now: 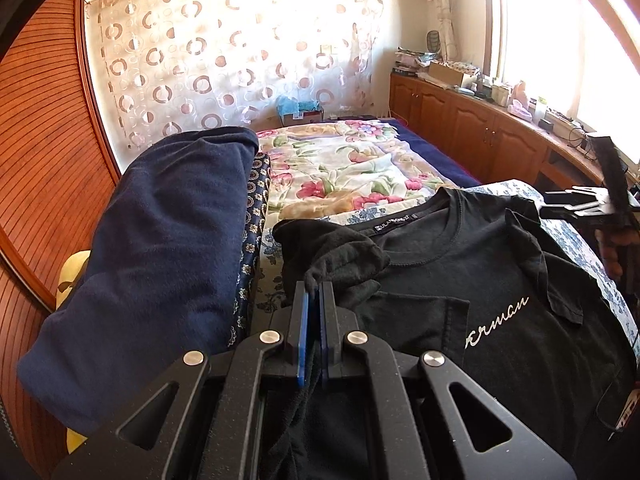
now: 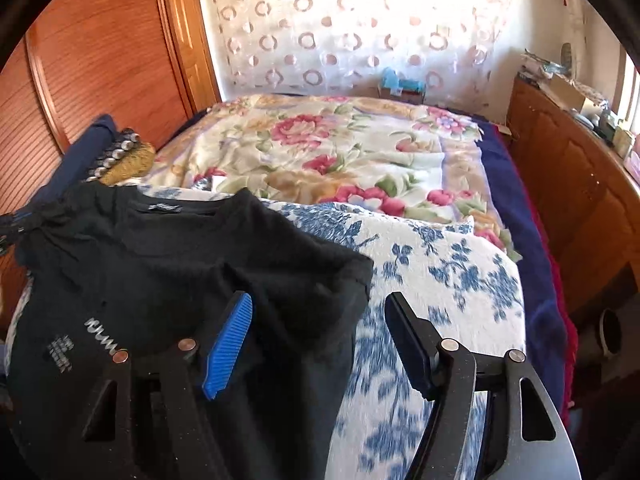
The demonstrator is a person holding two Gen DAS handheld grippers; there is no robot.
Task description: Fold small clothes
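My left gripper point(image 1: 314, 294) has its fingers pinched tight on the left sleeve point(image 1: 340, 256) of the black T-shirt point(image 1: 472, 280), bunching it just ahead of the tips over the chest. My right gripper point(image 2: 320, 336) stands wide with nothing gripped, the other sleeve point(image 2: 320, 276) lying between its fingers on the blue-flowered bedspread point(image 2: 440, 280). I judge the folding barely begun: sleeves half-tucked, body fold still to come.
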